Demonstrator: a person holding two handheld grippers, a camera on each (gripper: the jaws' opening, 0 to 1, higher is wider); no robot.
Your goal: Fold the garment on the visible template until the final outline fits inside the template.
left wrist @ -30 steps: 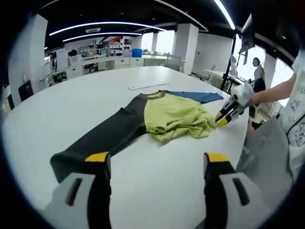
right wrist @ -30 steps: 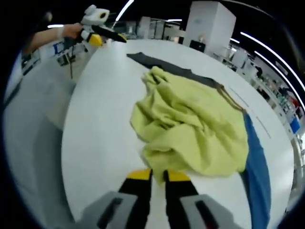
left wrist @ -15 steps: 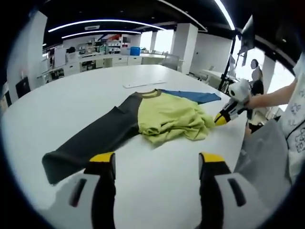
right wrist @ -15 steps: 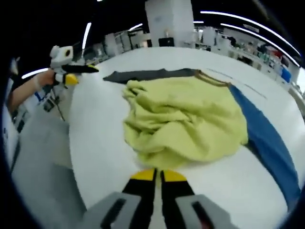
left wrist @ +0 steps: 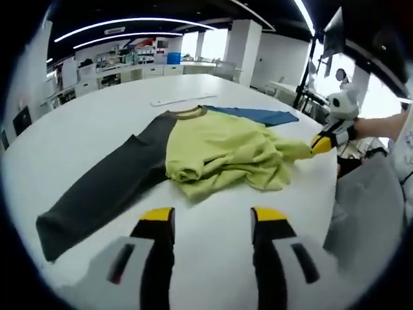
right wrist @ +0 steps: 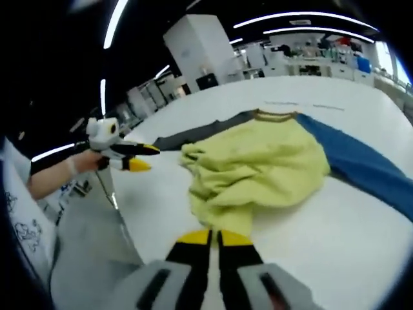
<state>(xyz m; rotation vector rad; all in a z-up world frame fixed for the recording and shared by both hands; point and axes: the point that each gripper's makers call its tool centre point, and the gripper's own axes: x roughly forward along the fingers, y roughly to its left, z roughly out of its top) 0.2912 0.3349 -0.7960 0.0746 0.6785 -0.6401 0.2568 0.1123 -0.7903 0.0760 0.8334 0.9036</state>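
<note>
The garment lies on the white table [left wrist: 77,129]. Its yellow-green body [left wrist: 219,152] is rumpled, one sleeve is dark grey [left wrist: 103,187] and the other blue [left wrist: 251,115]. My left gripper [left wrist: 213,216] hovers open over bare table just short of the yellow body, with nothing between its jaws. My right gripper [left wrist: 326,139] is at the table's right edge, shut on a corner of the yellow hem [left wrist: 297,150] that stretches out to it. In the right gripper view the yellow cloth [right wrist: 258,171] runs down into the shut right gripper [right wrist: 215,237], and the left gripper [right wrist: 132,157] hangs at the left.
A thin white strip [left wrist: 174,101] lies on the table beyond the collar. The table edge curves close along the right, with grey floor [left wrist: 361,206] below it. Desks and a pillar [left wrist: 248,45] stand far behind. A person's sleeve [right wrist: 26,213] is at the left.
My right gripper has taken the yellow hem and drawn it out toward the table edge. My left gripper has come nearer the garment and its jaws stand closer together.
</note>
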